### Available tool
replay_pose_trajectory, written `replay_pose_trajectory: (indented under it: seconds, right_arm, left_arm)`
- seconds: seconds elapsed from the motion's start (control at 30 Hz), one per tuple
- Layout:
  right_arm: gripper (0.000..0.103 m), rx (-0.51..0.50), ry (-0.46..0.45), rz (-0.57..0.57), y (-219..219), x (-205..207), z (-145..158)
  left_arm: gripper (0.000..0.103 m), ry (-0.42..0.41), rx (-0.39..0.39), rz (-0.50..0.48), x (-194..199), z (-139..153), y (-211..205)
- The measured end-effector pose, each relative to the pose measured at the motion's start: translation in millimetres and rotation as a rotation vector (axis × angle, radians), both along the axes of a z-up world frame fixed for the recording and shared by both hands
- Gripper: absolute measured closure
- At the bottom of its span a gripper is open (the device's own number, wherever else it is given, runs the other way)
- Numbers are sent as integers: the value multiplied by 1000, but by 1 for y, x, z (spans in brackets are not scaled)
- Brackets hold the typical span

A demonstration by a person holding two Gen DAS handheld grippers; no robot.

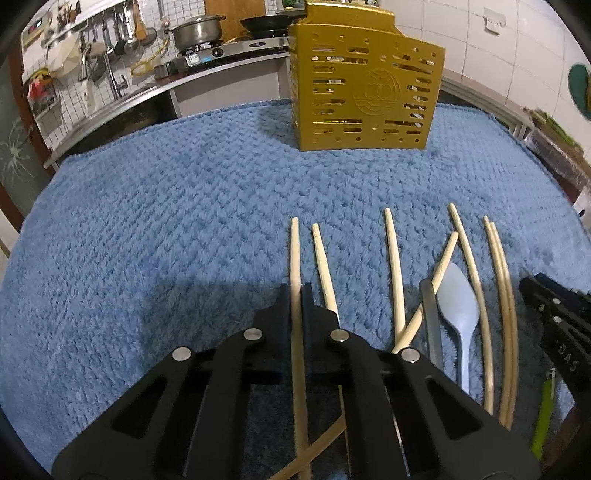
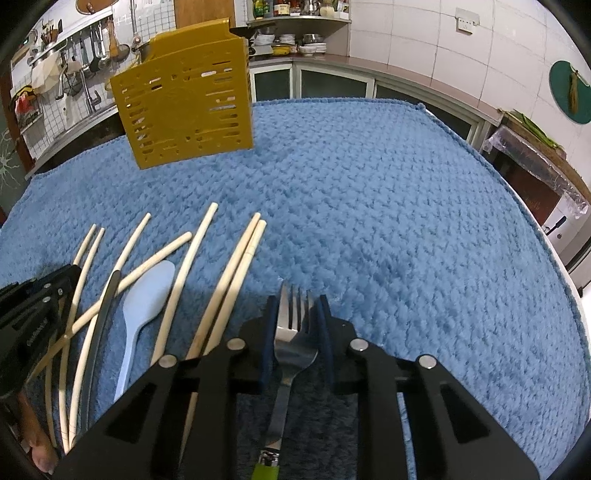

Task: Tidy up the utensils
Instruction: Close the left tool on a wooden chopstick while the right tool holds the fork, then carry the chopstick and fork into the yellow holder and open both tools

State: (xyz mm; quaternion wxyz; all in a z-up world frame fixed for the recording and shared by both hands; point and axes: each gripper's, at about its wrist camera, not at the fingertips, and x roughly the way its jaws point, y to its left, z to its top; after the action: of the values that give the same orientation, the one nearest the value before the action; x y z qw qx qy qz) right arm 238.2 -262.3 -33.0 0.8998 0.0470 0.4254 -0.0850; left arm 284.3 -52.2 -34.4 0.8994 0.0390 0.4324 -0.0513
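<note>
My left gripper is shut on a pale wooden chopstick that lies along the blue towel. Several more chopsticks, a light blue plastic spoon and a dark knife lie to its right. My right gripper straddles a metal fork with a green handle; the jaws stand close on either side of the fork head, and a small gap shows on the right. The gold perforated utensil holder stands upright at the far side of the towel; it also shows in the right wrist view.
The right gripper shows at the right edge of the left wrist view, the left gripper at the left edge of the right wrist view. Kitchen counter with stove and pot lies behind the towel.
</note>
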Motion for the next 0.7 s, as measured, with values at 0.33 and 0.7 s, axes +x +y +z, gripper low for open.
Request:
replay_pose_trajectory:
  seconds: [0.33, 0.7]
  right_arm:
    - [83, 20, -75, 21, 2, -16, 22]
    - [86, 56, -155, 50, 3, -28, 47]
  left_arm:
    - [99, -37, -49, -12, -14, 18, 6]
    - [99, -89, -190, -43, -27, 59, 28]
